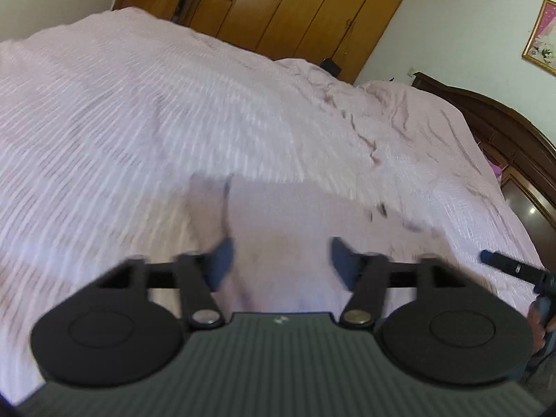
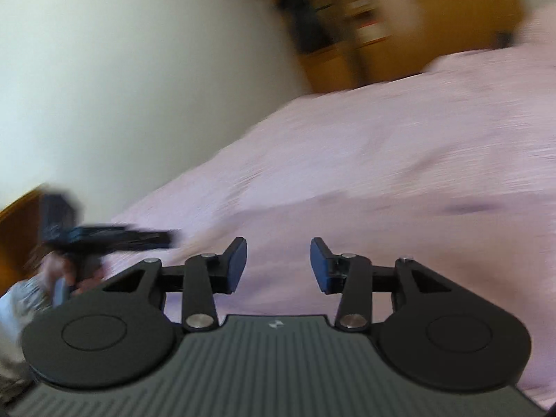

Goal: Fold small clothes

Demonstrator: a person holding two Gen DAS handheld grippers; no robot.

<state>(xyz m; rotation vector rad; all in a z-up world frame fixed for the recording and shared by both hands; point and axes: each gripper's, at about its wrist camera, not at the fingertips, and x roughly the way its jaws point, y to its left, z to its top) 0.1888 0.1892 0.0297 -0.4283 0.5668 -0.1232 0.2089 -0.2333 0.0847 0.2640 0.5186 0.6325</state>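
Note:
A pale lilac garment [image 1: 295,215] lies flat on the pink striped bedcover [image 1: 121,111]. It is blurred, and its left edge shows as a dark fold line. My left gripper [image 1: 282,260] hovers just above it, open, with nothing between its blue pads [image 1: 222,260]. In the right wrist view my right gripper [image 2: 278,264] is also open and empty, over the same smooth lilac patch [image 2: 347,229]. Each gripper shows in the other's view: the right one [image 1: 486,256] at the right edge, the left one [image 2: 168,238] at the left, held by a hand [image 2: 59,271].
The bedcover [image 2: 417,132] fills most of both views, with wrinkles toward the pillow end [image 1: 399,114]. A dark wooden headboard [image 1: 504,121] stands at the right, a wooden wardrobe [image 1: 312,7] behind the bed, and a framed picture [image 1: 542,34] hangs on the wall.

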